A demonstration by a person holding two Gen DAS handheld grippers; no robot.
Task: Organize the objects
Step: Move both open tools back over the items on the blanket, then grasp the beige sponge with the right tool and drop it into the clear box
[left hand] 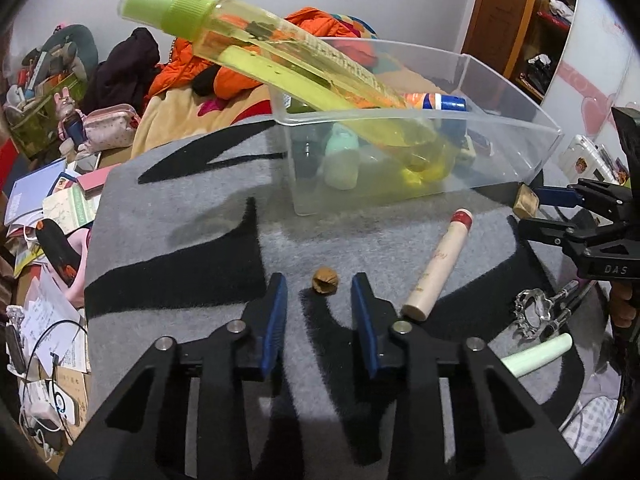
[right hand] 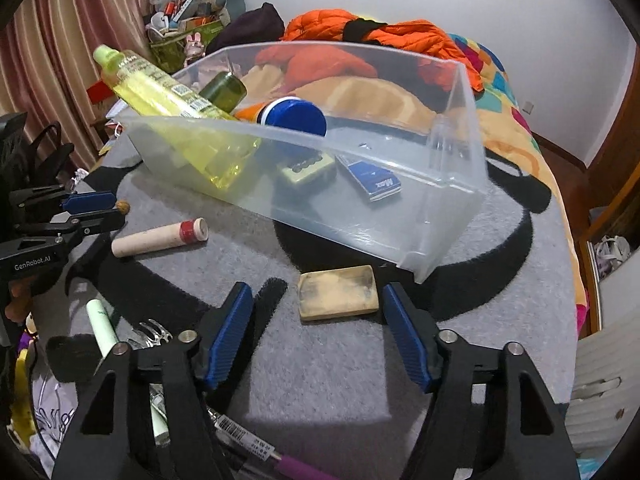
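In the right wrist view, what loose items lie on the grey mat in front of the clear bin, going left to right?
Walnut → pale green tube → beige tube with red band → tan soap-like block, which sits ahead of the right gripper, between its open jaws.

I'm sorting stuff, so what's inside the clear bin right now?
Clear bin: yellow spray bottle leaning out, green jar, blue-capped bottle, blue box, a small tin. Anything beneath them is hidden.
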